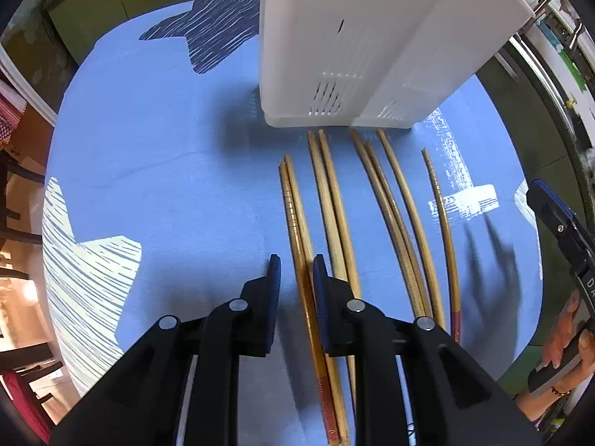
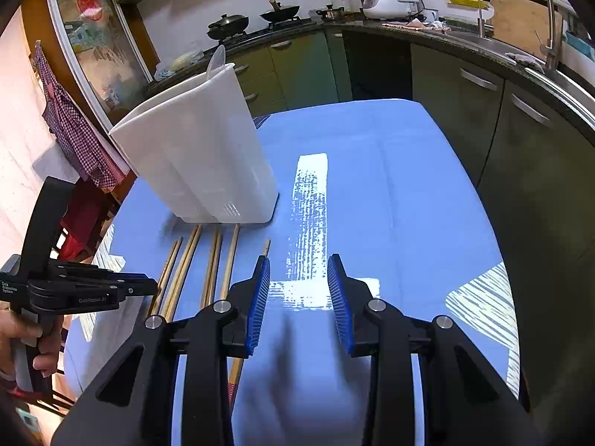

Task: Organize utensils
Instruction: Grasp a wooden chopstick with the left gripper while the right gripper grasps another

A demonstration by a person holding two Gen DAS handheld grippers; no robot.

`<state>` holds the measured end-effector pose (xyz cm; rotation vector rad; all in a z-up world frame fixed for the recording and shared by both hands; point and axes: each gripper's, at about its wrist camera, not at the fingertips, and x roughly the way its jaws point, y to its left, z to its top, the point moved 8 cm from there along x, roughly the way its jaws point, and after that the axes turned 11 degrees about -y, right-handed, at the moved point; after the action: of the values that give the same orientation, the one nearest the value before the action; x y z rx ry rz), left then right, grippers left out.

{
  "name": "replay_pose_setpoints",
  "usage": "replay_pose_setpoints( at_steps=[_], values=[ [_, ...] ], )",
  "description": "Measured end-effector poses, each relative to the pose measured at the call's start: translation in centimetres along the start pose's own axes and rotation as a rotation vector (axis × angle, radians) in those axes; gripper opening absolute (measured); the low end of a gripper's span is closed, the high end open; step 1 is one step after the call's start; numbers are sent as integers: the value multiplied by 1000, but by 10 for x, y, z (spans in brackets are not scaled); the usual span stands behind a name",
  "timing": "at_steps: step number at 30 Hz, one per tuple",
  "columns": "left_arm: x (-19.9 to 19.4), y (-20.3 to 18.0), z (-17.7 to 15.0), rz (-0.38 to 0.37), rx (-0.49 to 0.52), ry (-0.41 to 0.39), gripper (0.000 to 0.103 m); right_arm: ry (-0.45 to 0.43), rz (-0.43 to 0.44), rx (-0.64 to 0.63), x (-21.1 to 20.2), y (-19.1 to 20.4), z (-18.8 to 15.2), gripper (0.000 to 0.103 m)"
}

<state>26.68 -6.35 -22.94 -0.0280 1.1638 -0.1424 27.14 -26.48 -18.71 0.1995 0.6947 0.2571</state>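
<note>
Wooden chopsticks [image 1: 336, 200], a loose row of thin tan sticks, lie side by side on the light blue tablecloth with white and navy brushed patches [image 1: 156, 156] covering the table. Far tips sit just short of the tall white plastic utensil holder with slotted base [image 1: 346, 55], which stands upright behind them.

Left gripper [image 1: 295, 264], black frame with dark blue pads, points steeply down over the left end of the row. Its fingers are narrowed but not clamped: the leftmost pair of chopsticks runs under the gap, close against the right-hand finger [image 1: 319, 278]; the left-hand finger stands clear on bare cloth. Whether the pads touch the sticks, cannot tell.

Right gripper [image 2: 299, 271], black with bright blue ribbed pads, is released, fingers apart with nothing between them, only cloth and a white patch below. The rightmost chopstick [image 2: 266, 247] lies just beside its left-hand finger, passing under it; the other sticks lie further left.

A hand [image 2: 22, 338] grips the left tool's handle at the lower left of the right wrist view.
</note>
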Motion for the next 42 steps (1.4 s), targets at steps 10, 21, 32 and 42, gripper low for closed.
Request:
replay_pose_setpoints(
  at_steps=[10, 21, 32, 42],
  values=[
    [17, -1, 2, 26, 8, 22, 9, 0, -7, -13, -1, 1, 1, 33],
    [12, -9, 16, -6, 16, -51, 7, 229, 35, -55, 34, 21, -19, 33],
    [-55, -3, 23, -17, 69, -257, 6, 440, 18, -83, 76, 44, -42, 19],
    [-93, 7, 19, -17, 107, -380, 6, 503, -112, -181, 90, 51, -45, 12]
  ],
)
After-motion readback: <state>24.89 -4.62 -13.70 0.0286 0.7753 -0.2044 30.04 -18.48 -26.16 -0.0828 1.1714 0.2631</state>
